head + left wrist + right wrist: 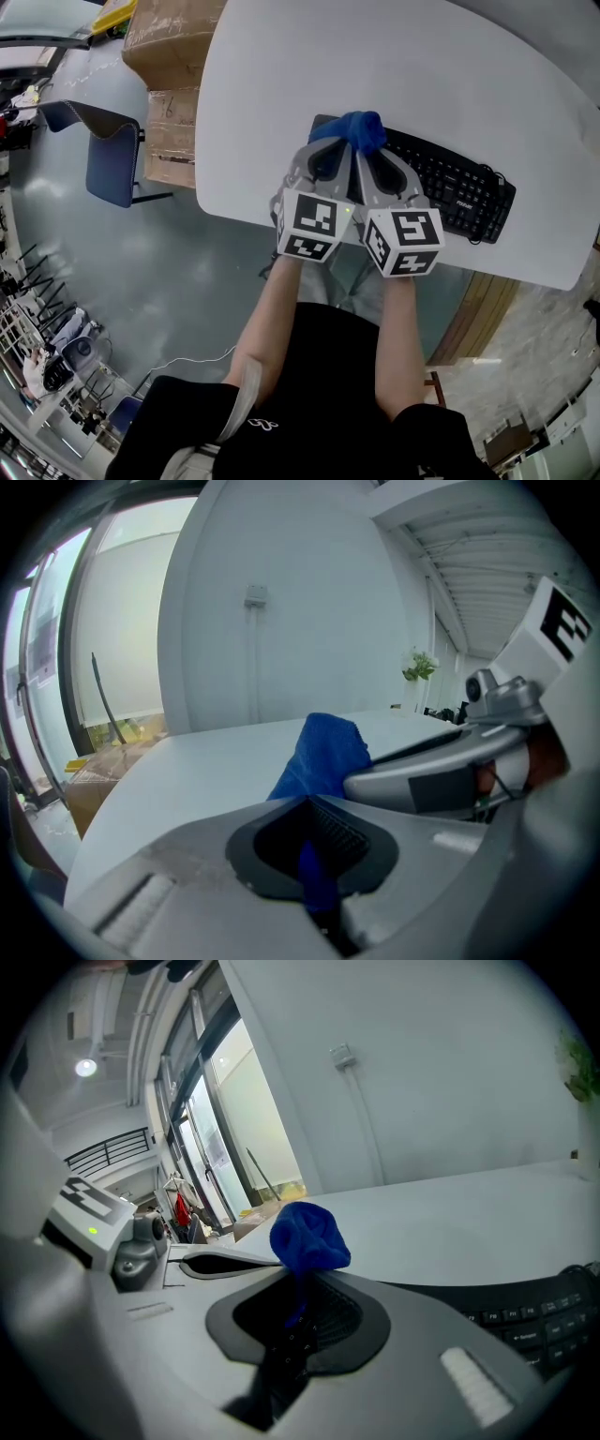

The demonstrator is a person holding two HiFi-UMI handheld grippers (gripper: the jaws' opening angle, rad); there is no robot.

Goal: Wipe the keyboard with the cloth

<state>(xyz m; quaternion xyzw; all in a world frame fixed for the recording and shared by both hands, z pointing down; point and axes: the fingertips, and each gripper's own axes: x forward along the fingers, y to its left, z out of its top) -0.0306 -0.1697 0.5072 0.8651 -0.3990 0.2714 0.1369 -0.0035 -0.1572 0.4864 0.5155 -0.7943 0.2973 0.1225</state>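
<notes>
A black keyboard (459, 183) lies on the white table (281, 84), angled toward the right edge; its keys (553, 1321) show at the lower right of the right gripper view. A bunched blue cloth (361, 129) sits over the keyboard's left end. Both grippers meet at it side by side. My left gripper (336, 148) is shut on the blue cloth (323, 752), a strip of it pinched between the jaws. My right gripper (370, 152) is also shut on the cloth (307, 1237), which balls up above its jaws.
Cardboard boxes (169, 75) stand on the floor beside the table's left edge, with a blue chair (111, 159) further left. The table's near edge runs just behind the grippers. A white wall (281, 602) rises beyond the table.
</notes>
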